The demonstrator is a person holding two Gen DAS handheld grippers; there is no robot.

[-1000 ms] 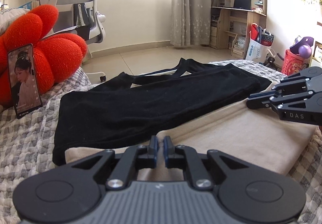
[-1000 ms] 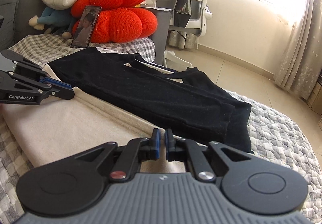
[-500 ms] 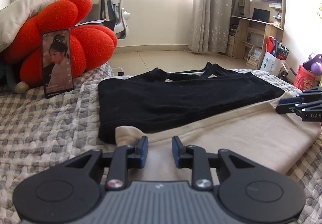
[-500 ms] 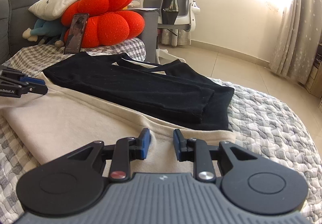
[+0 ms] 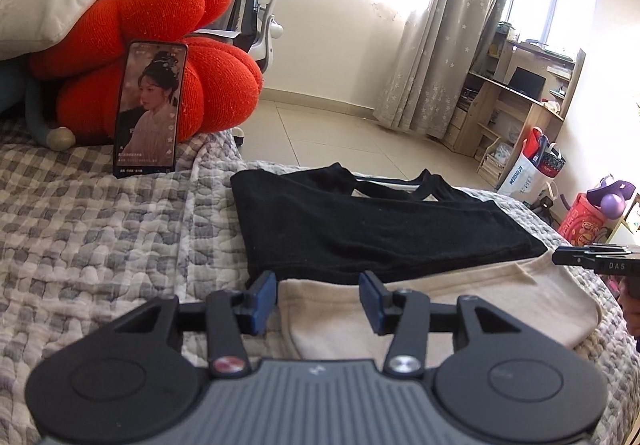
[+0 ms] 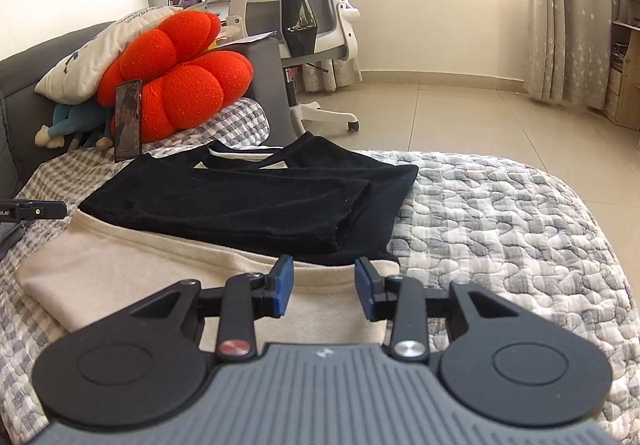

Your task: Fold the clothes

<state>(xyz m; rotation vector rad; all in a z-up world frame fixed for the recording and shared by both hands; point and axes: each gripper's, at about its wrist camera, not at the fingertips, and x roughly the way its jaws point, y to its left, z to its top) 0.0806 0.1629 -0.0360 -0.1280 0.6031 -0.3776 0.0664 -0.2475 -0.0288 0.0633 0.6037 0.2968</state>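
The letters "DAS" show in white on the right gripper (image 5: 600, 265) where it enters the left wrist view; in the right wrist view the left gripper (image 6: 34, 211) bears letters cut off at the frame edge. A pillow (image 6: 100, 45) carries dark print too small to read. The cream garment (image 5: 460, 309) lies folded flat on the quilted bedcover (image 6: 500, 213), with the black garment (image 5: 380, 229) folded just beyond it, overlapping its far edge. Both grippers sit above opposite ends of the cream piece, jaws opening and gripping nothing, the cloth's near edge lying below the blue pads (image 6: 282, 285).
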